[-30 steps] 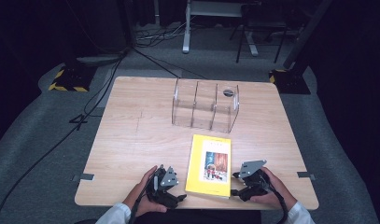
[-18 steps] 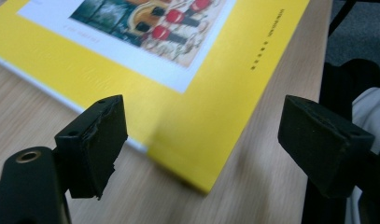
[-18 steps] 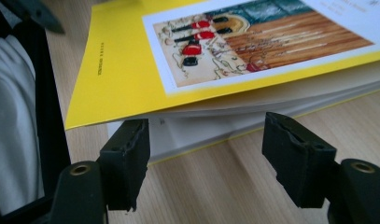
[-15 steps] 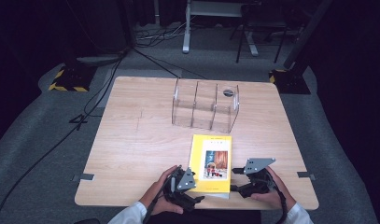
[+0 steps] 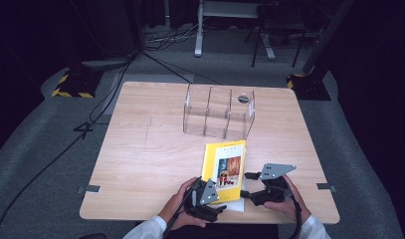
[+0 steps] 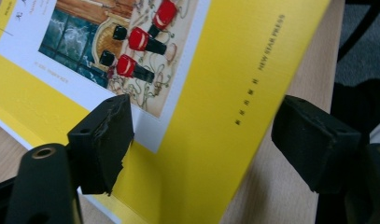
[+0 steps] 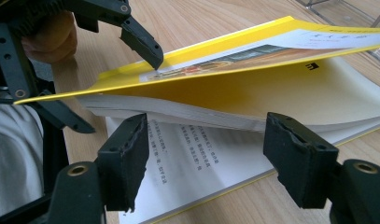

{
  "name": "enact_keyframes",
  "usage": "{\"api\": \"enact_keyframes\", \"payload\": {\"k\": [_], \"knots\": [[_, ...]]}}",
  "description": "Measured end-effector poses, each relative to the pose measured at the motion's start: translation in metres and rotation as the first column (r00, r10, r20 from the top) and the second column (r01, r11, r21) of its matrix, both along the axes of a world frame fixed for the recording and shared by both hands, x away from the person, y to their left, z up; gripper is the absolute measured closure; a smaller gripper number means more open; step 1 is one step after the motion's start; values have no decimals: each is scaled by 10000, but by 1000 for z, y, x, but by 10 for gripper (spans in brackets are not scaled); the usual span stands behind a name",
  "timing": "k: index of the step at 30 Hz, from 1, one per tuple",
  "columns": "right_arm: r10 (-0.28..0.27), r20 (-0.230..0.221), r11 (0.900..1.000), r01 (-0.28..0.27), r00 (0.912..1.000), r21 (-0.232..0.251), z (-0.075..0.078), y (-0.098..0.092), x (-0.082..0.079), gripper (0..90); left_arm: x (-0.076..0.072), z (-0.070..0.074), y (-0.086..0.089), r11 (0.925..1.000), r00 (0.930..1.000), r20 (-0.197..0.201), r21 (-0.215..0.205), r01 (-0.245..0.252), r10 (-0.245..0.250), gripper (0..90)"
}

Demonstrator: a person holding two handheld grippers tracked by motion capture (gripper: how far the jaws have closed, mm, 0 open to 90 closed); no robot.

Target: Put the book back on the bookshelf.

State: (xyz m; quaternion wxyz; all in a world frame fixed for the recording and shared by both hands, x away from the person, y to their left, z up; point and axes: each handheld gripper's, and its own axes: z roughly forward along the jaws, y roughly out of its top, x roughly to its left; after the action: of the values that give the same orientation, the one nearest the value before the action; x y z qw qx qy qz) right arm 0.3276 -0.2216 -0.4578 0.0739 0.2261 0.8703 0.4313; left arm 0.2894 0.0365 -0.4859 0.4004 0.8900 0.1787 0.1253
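Note:
A yellow paperback book [image 5: 225, 167] with a picture on its cover lies near the table's front edge. Its cover and a wad of pages [image 7: 253, 93] are raised, and a printed page [image 7: 187, 163] shows underneath. My left gripper [image 5: 216, 200] is open at the book's near left corner; in the right gripper view one finger [image 7: 141, 42] touches the cover from above and the other sits below it. The left gripper view has the open jaws [image 6: 211, 135] spread across the yellow cover [image 6: 215, 93]. My right gripper [image 5: 245, 185] is open, its jaws [image 7: 206, 154] facing the book's open page edge.
A clear acrylic divider rack [image 5: 217, 112] stands upright just behind the book, mid-table. The wooden table [image 5: 140, 149] has bare room on its left half. Cables and stand legs lie on the grey floor beyond the far edge.
My left gripper has slid right, from beside the book to its near left corner. The right gripper has edged closer to the book's right side, and the cover now stands raised.

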Motion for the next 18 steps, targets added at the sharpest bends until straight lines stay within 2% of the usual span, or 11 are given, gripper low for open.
{"api": "enact_keyframes", "payload": {"k": [5,6,10,13,14,15,18], "knots": [[-86,61,9999,86,9999,78,2,2,0,318,0,0,-3,9986,9982,287,-104,-525,527,306],[-139,140,9998,137,9998,116,3,3,0,318,0,0,-3,9986,9982,287,-104,-525,527,319],[-282,116,9993,279,9995,257,5,5,2,315,-3,3,-6,9981,9954,746,-160,-594,604,389],[-384,188,9988,378,9991,317,6,8,3,315,-6,5,-6,9994,9929,1139,-76,-345,352,502],[-421,187,9986,415,9989,337,6,8,3,315,-6,5,-6,9994,9929,1139,-76,-345,352,527],[-466,190,9983,459,9987,361,7,9,4,315,-8,7,-5,9995,9902,1359,-53,-308,313,575],[-541,207,9973,530,9983,502,7,8,5,306,-10,10,-3,9996,9875,1554,-32,-275,276,700]]}}
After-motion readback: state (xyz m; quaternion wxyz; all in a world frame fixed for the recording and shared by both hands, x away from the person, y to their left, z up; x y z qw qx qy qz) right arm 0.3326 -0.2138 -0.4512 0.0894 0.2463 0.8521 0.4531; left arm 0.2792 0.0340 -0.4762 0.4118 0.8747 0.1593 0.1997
